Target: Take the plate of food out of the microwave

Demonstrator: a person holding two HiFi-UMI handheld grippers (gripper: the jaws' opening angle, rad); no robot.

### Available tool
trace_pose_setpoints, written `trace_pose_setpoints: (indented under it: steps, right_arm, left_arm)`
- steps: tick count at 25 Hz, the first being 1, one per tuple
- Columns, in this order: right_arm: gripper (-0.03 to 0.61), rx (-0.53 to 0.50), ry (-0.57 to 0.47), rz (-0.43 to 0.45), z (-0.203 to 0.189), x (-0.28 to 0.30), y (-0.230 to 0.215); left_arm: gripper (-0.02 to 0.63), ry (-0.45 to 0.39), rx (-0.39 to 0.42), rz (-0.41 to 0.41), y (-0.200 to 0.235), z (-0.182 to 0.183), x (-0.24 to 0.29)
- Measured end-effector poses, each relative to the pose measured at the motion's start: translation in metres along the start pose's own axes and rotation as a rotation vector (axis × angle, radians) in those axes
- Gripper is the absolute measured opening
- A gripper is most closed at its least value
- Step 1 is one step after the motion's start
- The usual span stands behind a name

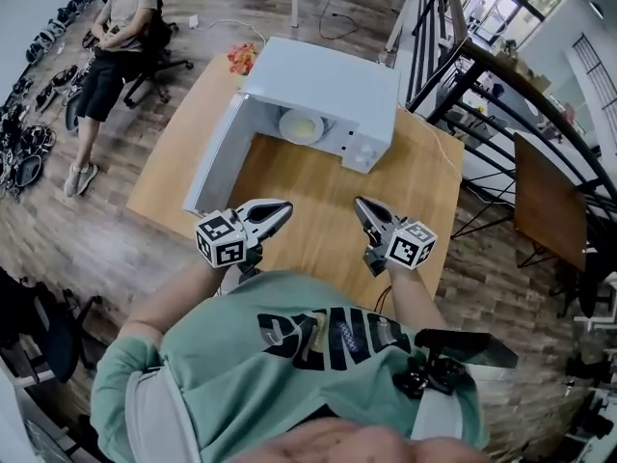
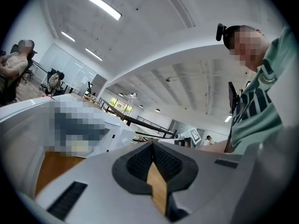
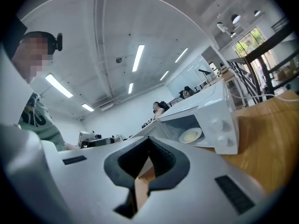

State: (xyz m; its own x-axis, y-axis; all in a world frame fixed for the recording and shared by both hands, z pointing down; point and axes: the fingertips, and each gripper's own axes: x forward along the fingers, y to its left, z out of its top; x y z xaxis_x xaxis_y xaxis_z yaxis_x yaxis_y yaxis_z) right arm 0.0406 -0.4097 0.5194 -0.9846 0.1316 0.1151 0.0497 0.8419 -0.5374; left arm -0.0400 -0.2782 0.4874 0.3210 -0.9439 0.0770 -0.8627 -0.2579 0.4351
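A white microwave (image 1: 328,90) stands at the far side of the wooden table (image 1: 424,177), its door (image 1: 217,162) swung open to the left. Inside, a pale plate of food (image 1: 301,125) lies on the cavity floor. My left gripper (image 1: 286,205) and right gripper (image 1: 359,203) hover side by side over the table's near part, short of the microwave, both shut and holding nothing. The right gripper view shows the shut jaws (image 3: 148,141) with the microwave (image 3: 210,111) and plate (image 3: 190,135) ahead to the right. The left gripper (image 2: 152,146) points level across the table toward the right gripper.
A small red item (image 1: 243,58) lies on the table behind the microwave's left corner. A person sits on an office chair (image 1: 111,37) at the far left. A black railing (image 1: 482,66) and another wooden table (image 1: 545,196) stand to the right.
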Motion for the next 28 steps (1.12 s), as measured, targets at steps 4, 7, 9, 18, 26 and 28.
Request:
trace_pose_setpoints:
  steps: [4,7,9,18,26,28]
  right_arm:
    - [0.006,0.113,0.027,-0.007,-0.013,0.044,-0.020]
    - [0.012,0.184,0.065,-0.013,-0.028,0.079,-0.038]
    - [0.038,0.230,0.085,-0.012,-0.040,0.097,-0.046]
    - [0.107,0.508,0.072,-0.040,-0.070,0.172,-0.108]
    - [0.156,0.627,0.022,-0.089,-0.080,0.238,-0.160]
    - [0.156,0.654,0.022,-0.107,-0.087,0.247,-0.168]
  left_arm:
    - [0.003,0.017,0.000,0.023,0.020,-0.004,-0.010]
    - [0.003,0.024,-0.013,0.038,0.034,-0.011,-0.016]
    - [0.003,0.037,-0.030,0.051,0.042,-0.021,-0.019]
    - [0.003,0.056,-0.089,0.077,0.068,-0.050,-0.024]
    - [0.003,0.079,-0.098,0.068,0.078,-0.068,-0.038]
    - [0.003,0.087,-0.102,0.067,0.077,-0.071,-0.043]
